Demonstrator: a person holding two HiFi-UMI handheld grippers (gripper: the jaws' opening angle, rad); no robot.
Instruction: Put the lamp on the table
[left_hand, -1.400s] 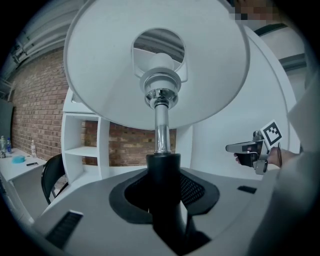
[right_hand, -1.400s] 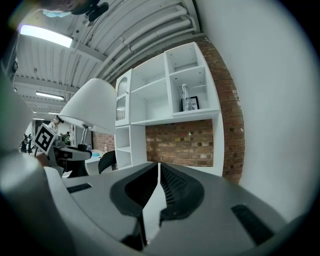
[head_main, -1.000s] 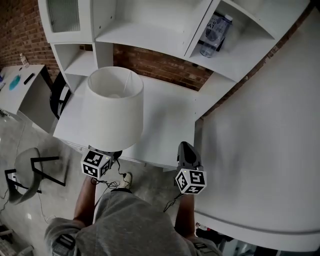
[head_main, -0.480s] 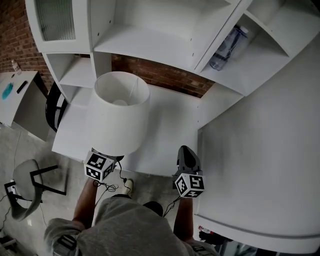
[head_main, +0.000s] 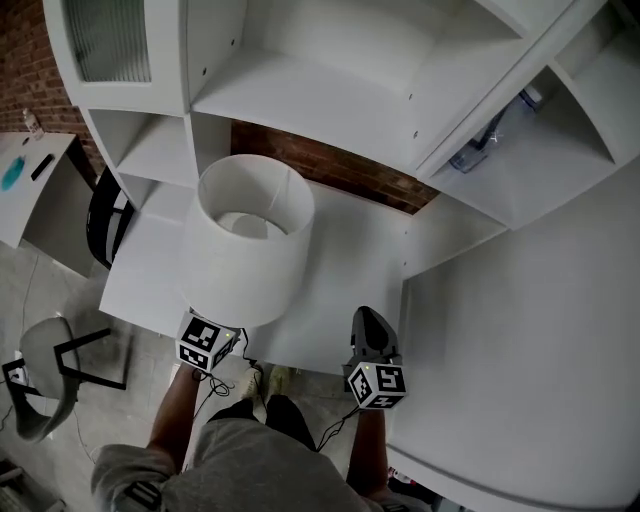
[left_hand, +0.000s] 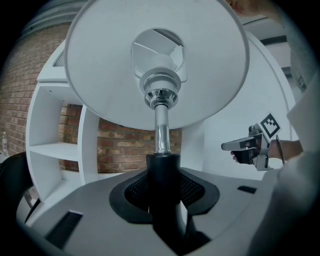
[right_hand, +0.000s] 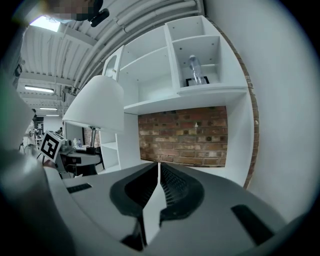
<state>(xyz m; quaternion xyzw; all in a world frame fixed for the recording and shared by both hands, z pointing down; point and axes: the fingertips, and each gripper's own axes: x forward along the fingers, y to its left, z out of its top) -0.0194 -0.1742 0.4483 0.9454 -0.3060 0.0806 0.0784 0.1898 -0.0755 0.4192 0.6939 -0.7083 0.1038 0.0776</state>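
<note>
White desk (head_main: 345, 270) w/ shelf unit (head_main: 300, 95) above and brick wall (head_main: 330, 178) behind. The lamp (head_main: 248, 245), white shade, stands upright over the desk's front-left part. Its shade hides its foot in head view, so can't tell if it touches the desk. The left hand-held gripper (left_hand: 163, 176) pinches the lamp's black lower stem just under the chrome tube, jaws partly apart w/ stem betw. them. The right hand-held gripper (right_hand: 159, 172) is near the desk's front edge, apart from the lamp, jaws pressed together, nothing betw. them. Clear bottle (head_main: 478, 150) in upper-right shelf compartment. Grey chair (head_main: 45, 365) on floor at left.
</note>
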